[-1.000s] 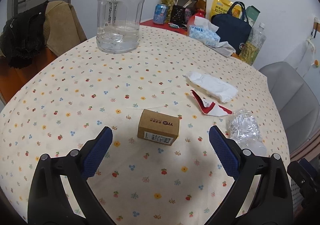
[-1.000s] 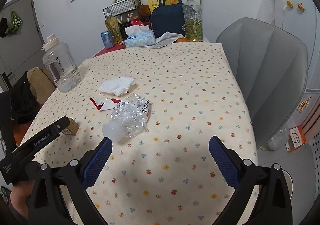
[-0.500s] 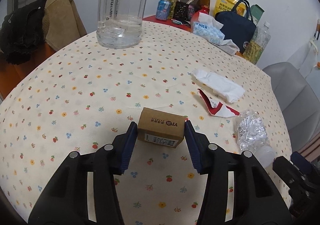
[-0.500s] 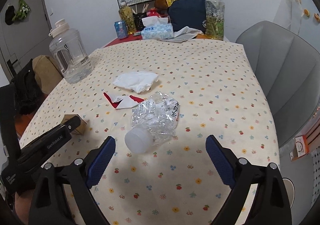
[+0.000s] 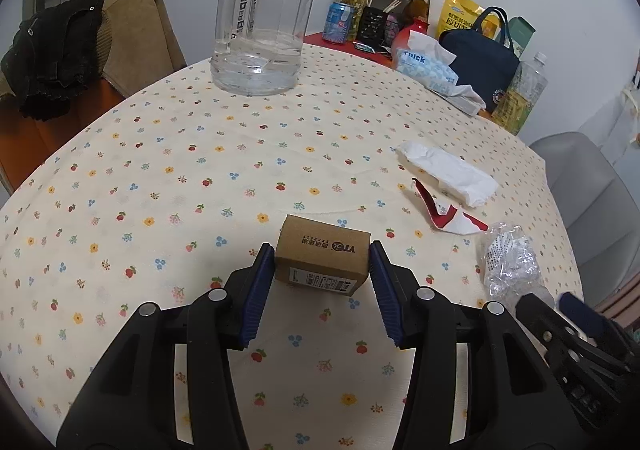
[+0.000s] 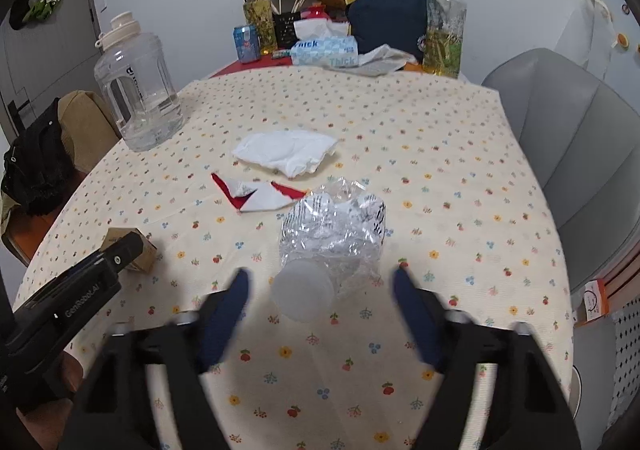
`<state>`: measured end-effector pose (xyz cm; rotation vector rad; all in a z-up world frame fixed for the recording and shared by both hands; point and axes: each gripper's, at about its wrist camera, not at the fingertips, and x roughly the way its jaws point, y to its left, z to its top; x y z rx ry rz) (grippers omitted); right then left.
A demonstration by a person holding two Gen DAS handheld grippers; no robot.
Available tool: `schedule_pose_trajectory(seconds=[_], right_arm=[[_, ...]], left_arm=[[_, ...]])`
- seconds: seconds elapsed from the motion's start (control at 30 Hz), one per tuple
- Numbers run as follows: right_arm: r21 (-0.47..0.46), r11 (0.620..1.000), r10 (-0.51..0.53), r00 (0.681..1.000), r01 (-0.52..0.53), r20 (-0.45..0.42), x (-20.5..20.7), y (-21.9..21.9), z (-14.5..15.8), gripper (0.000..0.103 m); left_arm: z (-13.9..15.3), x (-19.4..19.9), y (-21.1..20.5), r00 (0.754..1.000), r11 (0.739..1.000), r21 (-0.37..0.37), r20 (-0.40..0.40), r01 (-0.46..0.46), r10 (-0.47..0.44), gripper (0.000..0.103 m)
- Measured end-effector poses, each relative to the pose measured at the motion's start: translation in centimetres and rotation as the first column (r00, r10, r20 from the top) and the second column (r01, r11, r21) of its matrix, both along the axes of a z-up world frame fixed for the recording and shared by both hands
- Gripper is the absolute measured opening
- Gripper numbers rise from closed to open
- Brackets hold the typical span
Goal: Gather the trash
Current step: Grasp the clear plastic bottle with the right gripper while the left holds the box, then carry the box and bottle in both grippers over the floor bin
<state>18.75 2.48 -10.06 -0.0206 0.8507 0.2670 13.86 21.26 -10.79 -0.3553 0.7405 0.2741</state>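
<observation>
A small brown cardboard box [image 5: 324, 256] lies on the flowered tablecloth. My left gripper [image 5: 322, 264] is shut on the box, one blue pad against each side. In the right wrist view the box [image 6: 138, 252] shows partly behind the left gripper body. A crushed clear plastic bottle [image 6: 334, 236] lies in front of my right gripper [image 6: 320, 290], which is open with the blurred fingers either side of the bottle's cap end. A crumpled white tissue [image 6: 286, 150] and a torn red and white wrapper [image 6: 258, 196] lie beyond the bottle.
A large clear water jug [image 5: 264, 16] stands at the far left of the table [image 5: 120, 170]. A tissue pack [image 6: 324, 50], dark blue bag [image 6: 386, 20], bottles and a can crowd the far edge. A grey chair [image 6: 568, 154] stands right.
My left gripper closed from wide open onto the cardboard box. My right gripper moved forward to the crushed bottle and its fingers narrowed around the cap end.
</observation>
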Motion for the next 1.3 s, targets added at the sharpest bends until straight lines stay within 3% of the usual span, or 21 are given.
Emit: schedule_pose_trajectory(seconds=[0.07, 0.6, 1.3], right_arm=[[0.012, 1.000, 0.013, 1.000, -0.012, -0.021, 0.1, -0.1, -0.2, 0.034], [0.061, 0.998, -0.009, 0.999, 0.006, 0.051, -3.1, -5.4, 2.5, 0.033], [0.151, 0.972, -0.196, 0.973, 0.177, 0.125, -7.7, -17.2, 5.2, 0.033]], left_arm=[[0.2, 0.0, -0.5, 1.000, 1.000, 0.005, 0.004, 0.011, -0.011, 0.049], [3.0, -0.4, -6.5, 0.993, 0.993, 0.057, 0.047, 0.106, -0.109, 0.049], [6.0, -1.0, -17.7, 0.951, 0.948, 0.144, 0.082, 0.283, -0.297, 0.049]])
